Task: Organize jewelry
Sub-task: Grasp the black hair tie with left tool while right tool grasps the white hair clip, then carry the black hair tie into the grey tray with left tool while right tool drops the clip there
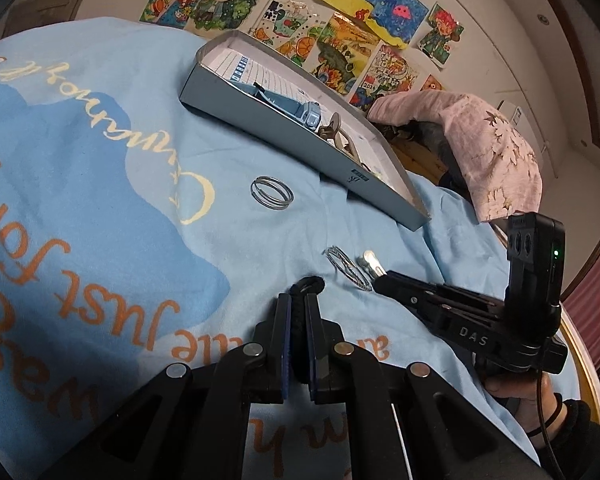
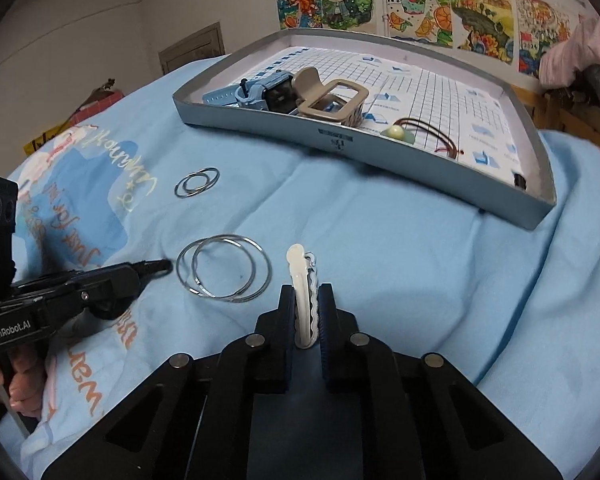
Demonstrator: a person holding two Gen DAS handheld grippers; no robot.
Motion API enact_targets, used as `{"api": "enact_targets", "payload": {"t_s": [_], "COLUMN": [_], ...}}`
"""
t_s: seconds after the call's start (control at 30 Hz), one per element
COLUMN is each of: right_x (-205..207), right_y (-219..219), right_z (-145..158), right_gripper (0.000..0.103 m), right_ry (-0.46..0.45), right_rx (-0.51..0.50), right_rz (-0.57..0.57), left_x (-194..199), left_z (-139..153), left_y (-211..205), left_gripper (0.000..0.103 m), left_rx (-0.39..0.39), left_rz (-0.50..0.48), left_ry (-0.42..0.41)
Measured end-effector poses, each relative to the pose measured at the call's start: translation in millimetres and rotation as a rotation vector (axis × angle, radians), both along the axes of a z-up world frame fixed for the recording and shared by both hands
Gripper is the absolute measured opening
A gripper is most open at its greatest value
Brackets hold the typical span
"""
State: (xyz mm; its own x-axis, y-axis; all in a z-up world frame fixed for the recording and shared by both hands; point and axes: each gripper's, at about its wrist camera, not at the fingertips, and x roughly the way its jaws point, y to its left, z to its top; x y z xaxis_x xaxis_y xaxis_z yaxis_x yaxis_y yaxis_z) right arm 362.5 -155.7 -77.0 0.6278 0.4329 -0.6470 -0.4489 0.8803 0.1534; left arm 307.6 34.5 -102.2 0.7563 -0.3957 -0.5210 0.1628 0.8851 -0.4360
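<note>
left claw point(image 1: 298, 308) is gripping a black braided hair tie point(image 1: 307, 285) | right claw point(image 2: 306, 300) is gripping a white scalloped hair clip point(image 2: 302, 280) | both over my light blue cloth point(image 2: 380, 240)

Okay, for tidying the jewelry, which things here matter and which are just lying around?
Part of the job:
white hair clip in the right gripper
black hair tie in the left gripper
two sets of silver bangles
grey tray

Just lying about:
wall drawings
pink floral cloth

Ahead of the jaws: white wall point(image 2: 100, 20) bearing colourful drawings point(image 2: 420, 4); light-blue printed cloth point(image 2: 380, 240) below them.
</note>
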Motion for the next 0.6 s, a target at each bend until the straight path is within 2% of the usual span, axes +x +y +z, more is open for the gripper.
{"api": "enact_targets", "payload": {"t_s": [0.17,0.27,0.47,0.6], "right_x": [-5.1,-10.4,-23.8,-25.4], "right_y": [-13.7,-16.3,-28.5,-45.9], "right_z": [-6.1,-8.0,2.3,12.0], "right_gripper": [0.010,0.010,0.010,0.010], "right_ry": [0.049,0.054,-0.012,-0.037], "right_rx": [0.107,0.135,0.195,0.258], "right_rz": [-0.014,-0.026,-0.062,-0.106], "left_x": [-2.7,-8.3,-25.8,-26.6], "left_z": [0.9,7.6,35.5,56.4], "left_y": [-1.8,-4.3,-25.2,-36.9], "left_gripper": [0.006,0.006,0.006,0.006], "left_rx": [0.024,0.045,0.148,0.188], "left_rz": [-0.001,0.008,0.021,0.027], "left_ry": [-0.013,-0.048,-0.163,-0.191]}}
